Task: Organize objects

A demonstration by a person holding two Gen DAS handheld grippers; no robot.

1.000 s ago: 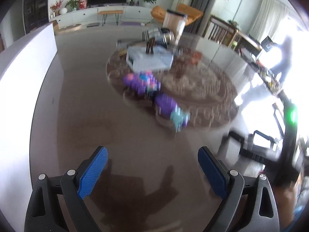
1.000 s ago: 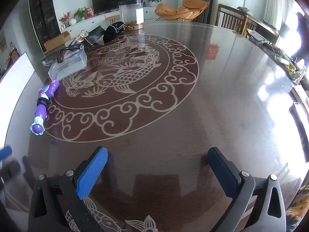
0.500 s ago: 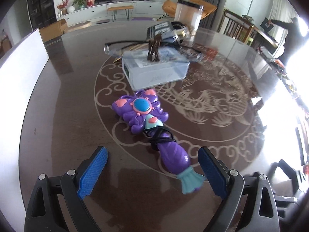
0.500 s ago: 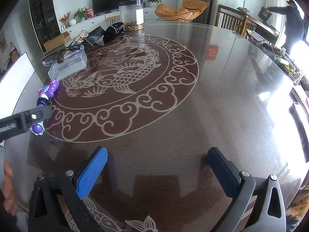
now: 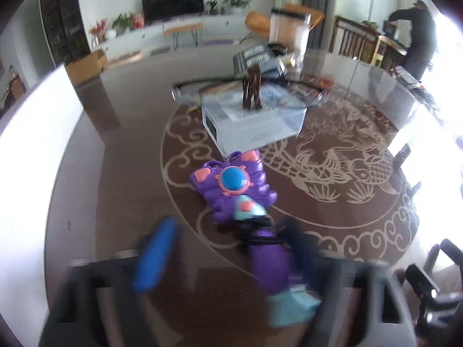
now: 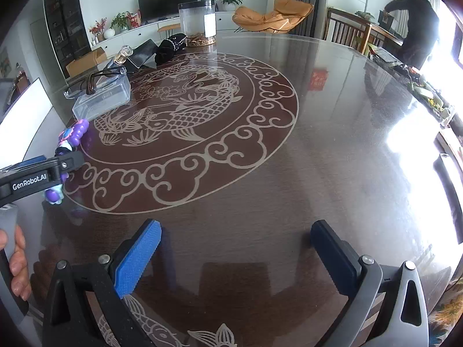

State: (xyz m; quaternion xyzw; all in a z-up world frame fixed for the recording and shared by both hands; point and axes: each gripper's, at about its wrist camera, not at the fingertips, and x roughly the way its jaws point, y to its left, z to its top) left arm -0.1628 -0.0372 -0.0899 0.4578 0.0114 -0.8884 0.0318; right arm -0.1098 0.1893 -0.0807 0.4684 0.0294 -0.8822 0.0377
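The purple toy wand (image 5: 257,231) is being closed upon by the left gripper (image 5: 228,254); nothing is yet tidied, and the right gripper (image 6: 234,260) is held open, empty.

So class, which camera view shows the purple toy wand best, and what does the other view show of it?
The left wrist view: the purple toy wand lies close and central, its handle between the closing jaws of the left gripper, though blurred. The right wrist view shows the wand small at the left edge, partly hidden behind the left gripper.
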